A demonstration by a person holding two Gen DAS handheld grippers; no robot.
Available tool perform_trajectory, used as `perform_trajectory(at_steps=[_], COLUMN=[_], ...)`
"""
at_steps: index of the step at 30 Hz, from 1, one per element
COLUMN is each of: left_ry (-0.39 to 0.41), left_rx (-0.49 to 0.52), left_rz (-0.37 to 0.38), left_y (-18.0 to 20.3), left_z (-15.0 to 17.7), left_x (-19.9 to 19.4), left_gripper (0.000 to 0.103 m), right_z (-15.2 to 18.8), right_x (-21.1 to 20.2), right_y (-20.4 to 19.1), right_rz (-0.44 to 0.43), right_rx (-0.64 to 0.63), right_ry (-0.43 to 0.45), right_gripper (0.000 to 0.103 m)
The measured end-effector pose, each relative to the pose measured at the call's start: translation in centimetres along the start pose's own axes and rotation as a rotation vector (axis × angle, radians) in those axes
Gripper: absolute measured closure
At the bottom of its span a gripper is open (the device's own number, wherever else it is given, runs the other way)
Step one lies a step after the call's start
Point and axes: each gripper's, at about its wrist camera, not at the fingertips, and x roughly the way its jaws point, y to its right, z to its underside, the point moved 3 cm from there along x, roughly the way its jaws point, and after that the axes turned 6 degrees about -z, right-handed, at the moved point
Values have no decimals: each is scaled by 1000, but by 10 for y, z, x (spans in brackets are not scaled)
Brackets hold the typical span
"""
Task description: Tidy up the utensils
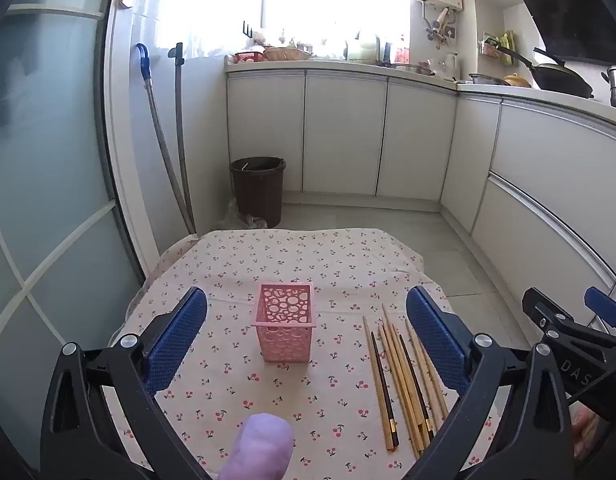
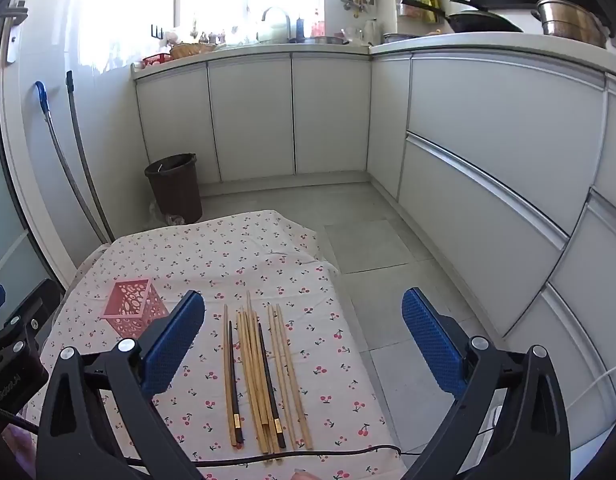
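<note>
A pink perforated utensil holder [image 1: 285, 322] stands upright on the cherry-print tablecloth [image 1: 267, 256]; it also shows in the right wrist view [image 2: 133, 307] at the left. Several chopsticks [image 1: 404, 376], wooden and black-tipped, lie side by side to its right, also in the right wrist view [image 2: 259, 376]. My left gripper [image 1: 306, 340] is open and empty, hovering above the cloth with the holder between its fingers' lines. My right gripper [image 2: 303, 340] is open and empty, above the chopsticks and the table's right edge.
A brown waste bin [image 1: 257, 190] stands on the floor beyond the table. White cabinets [image 1: 344, 136] run along the back and right. Two hoses [image 1: 163, 152] hang on the left wall. A black cable [image 2: 308, 454] lies across the table's near edge.
</note>
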Motion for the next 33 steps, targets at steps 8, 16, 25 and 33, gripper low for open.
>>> perform_trajectory(at_steps=[8,16,25,33], left_ry=[12,6,1,-6], left_rx=[1,9,6,6], left_rz=[10,12,8,5], left_y=[1,1,1,0], left_z=[3,-2,0,1], left_x=[0,-2,-1,0], left_gripper=[7,7,7,7], right_z=[0,2,1,2], right_x=[-7,-5,-4,-3], right_y=[-2,-4,-4,-2], right_rz=[-20,-23,-25,-26], right_rx=[12,7,12,25], right_ry=[10,7,2,-5], right_gripper=[7,7,7,7])
